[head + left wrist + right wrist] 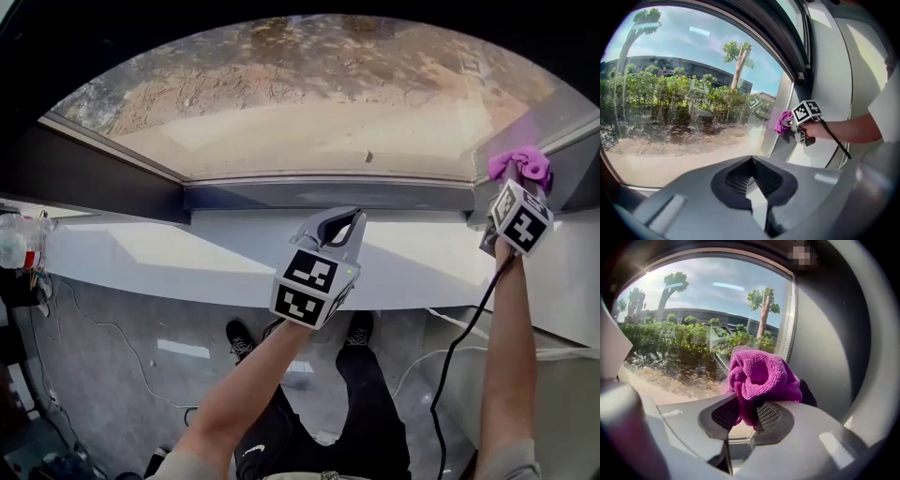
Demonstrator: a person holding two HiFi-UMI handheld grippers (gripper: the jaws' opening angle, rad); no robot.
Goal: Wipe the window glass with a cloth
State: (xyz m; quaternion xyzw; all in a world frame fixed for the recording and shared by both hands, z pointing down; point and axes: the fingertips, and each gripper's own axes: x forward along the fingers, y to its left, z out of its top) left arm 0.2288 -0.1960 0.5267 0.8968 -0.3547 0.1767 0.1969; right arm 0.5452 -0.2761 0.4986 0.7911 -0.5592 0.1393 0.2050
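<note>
Head view: your right gripper [514,187] has the purple microfibre cloth [518,165] at the window glass [309,103] edge, 3 o'clock; the left gripper [336,227] hangs at 6. Left gripper view: jaws together, empty. Right gripper view: jaws pinching the cloth, glass lying toward 10 o'clock.

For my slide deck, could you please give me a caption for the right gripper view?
Right gripper clamps a magenta cloth in front of the window glass, ready to wipe.

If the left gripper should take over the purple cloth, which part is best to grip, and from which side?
Probably the bunched bulge of the cloth beyond the right gripper, whose jaws pinch only its lower fold. Come from the left, along the glass: the window frame crowds its right.
</note>
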